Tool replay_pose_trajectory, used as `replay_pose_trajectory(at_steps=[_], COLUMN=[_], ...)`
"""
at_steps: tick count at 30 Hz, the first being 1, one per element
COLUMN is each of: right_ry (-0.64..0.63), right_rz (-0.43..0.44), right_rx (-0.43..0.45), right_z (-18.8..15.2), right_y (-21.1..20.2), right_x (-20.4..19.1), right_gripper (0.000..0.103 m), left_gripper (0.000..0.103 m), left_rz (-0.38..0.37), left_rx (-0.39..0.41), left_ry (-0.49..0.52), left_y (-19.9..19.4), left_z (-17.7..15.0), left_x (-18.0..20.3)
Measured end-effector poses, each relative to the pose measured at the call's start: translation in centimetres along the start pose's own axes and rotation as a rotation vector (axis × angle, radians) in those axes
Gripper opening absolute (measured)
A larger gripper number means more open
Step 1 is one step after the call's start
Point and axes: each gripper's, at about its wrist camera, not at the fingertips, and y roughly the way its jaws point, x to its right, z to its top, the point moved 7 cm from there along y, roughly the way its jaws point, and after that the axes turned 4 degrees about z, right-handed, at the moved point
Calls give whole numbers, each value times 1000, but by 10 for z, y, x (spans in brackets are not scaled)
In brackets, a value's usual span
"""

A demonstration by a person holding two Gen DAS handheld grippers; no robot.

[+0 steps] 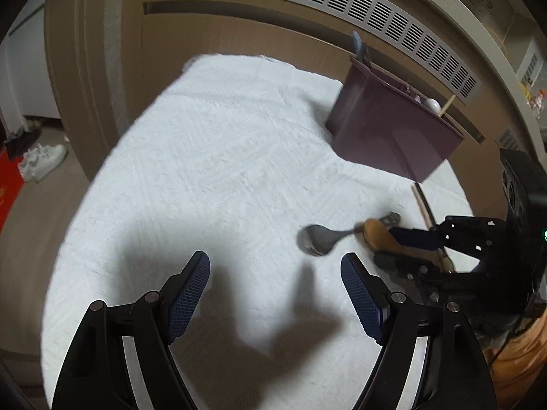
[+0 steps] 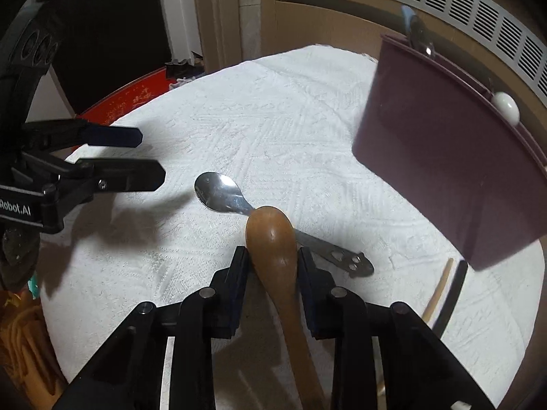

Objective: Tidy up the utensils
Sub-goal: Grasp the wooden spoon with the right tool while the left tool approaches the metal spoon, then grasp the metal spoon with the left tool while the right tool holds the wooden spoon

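Our right fingers are pinching the wooden spoon at the neck just below its bowl, one pad on each side, while the fingers of our left gripper are hanging spread wide with nothing between them. The wooden spoon is sitting in the right gripper over the white cloth near the tabletop's right edge, its brown bowl pointing forward and crossing above the handle of the metal spoon. Whether it is touching that handle we cannot tell. It is looking smooth, rounded and slightly glossy, with a long slim handle running back under the gripper.

The metal spoon is lying flat on the cloth, bowl up, its handle end pierced with small cut-outs. Beside the right edge two chopsticks, one pale and one dark, are lying loose. At the far right corner the maroon holder is already keeping a few utensils. We judge the job partly done: the wooden spoon, the metal spoon and the chopsticks are waiting to go in.
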Motion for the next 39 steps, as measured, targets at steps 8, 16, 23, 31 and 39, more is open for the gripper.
replay_pose_trajectory(at_steps=[8,16,23,31,39], right_ry=[205,349,385,394,362], right_rz=[-124,-230,-223,-218,-224], right_rx=[51,144,193,217,256], right_z=[-38,-72,-82,-87,-87], right_y=[-43,-75,-75,-73,-81], right_x=[67,106,112,110,102], right_gripper=[27,27,27,27,27], left_gripper=[79,79,79,73,49], left_rz=[-203,-111,-50,123,213], left_rx=[-134,-144,-89,38,68], left_ry=[25,-17,-33,-113,-175], left_y=[13,45,67,83,83], left_z=[-18,7,38,57,64], left_x=[62,77,80,71,46])
